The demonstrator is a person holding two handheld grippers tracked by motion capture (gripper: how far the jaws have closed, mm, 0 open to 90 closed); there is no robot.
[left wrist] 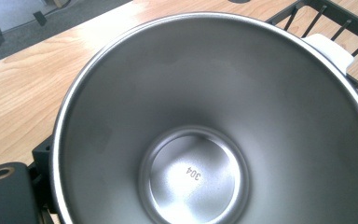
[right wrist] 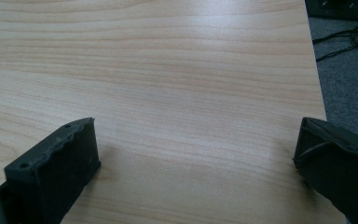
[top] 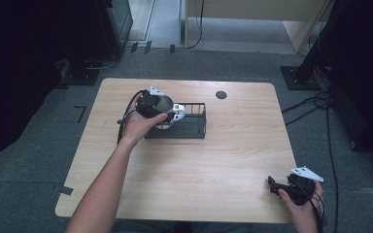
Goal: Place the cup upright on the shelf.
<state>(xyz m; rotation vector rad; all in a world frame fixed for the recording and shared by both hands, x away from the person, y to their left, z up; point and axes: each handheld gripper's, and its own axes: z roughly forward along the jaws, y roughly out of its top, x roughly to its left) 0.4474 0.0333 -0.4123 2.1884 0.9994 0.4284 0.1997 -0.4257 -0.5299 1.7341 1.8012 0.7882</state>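
A stainless steel cup hangs over the left end of a black wire basket, with my left gripper shut on it. In the left gripper view the cup's inside faces the camera, with "304" stamped on its bottom. One black finger shows at the lower left beside the cup's wall. A white item lies in the basket behind the cup's rim, mostly hidden. My right gripper rests low near the table's front right corner. It stands open over bare wood.
The wooden table has a dark round grommet at its back edge. Cables run over the grey carpet to the right of the table, and dark stands flank it at the back.
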